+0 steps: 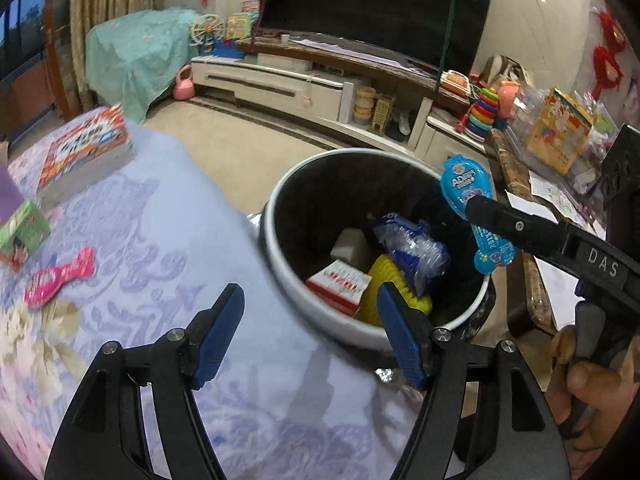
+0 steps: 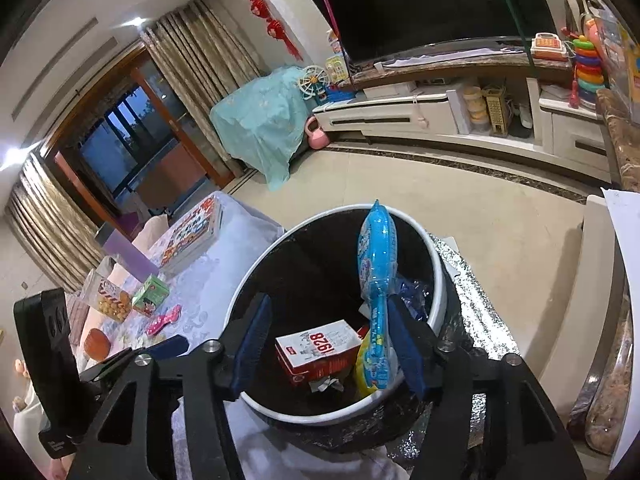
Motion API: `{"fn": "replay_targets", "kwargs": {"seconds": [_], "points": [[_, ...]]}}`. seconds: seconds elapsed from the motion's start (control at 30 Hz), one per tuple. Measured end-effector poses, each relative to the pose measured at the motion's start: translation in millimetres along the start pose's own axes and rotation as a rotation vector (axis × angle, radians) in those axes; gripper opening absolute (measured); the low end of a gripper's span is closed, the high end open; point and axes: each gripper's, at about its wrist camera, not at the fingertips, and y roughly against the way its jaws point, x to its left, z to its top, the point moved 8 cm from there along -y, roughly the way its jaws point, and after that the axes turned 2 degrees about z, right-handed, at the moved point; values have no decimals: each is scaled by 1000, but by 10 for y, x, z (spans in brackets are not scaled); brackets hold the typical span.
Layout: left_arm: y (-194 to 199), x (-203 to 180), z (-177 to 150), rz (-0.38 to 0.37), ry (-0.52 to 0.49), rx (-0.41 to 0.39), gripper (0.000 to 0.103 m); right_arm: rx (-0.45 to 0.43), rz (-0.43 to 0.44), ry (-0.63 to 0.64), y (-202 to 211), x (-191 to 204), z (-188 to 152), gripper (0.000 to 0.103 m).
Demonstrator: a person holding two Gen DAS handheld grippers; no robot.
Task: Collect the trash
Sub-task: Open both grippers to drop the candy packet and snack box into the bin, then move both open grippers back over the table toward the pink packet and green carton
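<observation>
Left wrist view: left gripper (image 1: 310, 334) wide open, empty, over tablecloth (image 1: 168, 216); pink wrapper (image 1: 60, 278) left; bin (image 1: 280, 208) beyond. Right wrist view: right gripper (image 2: 330, 344) jaws spread, blue packet (image 2: 378, 280) against right finger above bin (image 2: 438, 280); grip unclear, red-white box (image 2: 320, 350) inside.

A dark television (image 1: 376, 8) stands on a long white cabinet (image 1: 280, 84) against the far wall. A ring-stacker toy (image 1: 482, 112) sits at the cabinet's right end; a teal cloth (image 2: 260, 120) covers furniture beside beige curtains (image 2: 200, 60). Red ornaments (image 2: 260, 8) hang on the wall.
</observation>
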Motion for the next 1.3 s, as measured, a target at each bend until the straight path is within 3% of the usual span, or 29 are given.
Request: {"fn": "replay_targets", "kwargs": {"seconds": [0.27, 0.5, 0.63, 1.3], "points": [[120, 344, -257, 4, 83, 7, 70, 18, -2, 8, -38, 75, -71, 74], [244, 574, -402, 20, 118, -1, 70, 27, 1, 22, -36, 201, -164, 74], [321, 772, -518, 30, 154, -4, 71, 25, 14, 30, -54, 338, -223, 81], [719, 2078, -1056, 166, 352, -19, 71, 128, 154, 159, -470, 1419, -741, 87]]}}
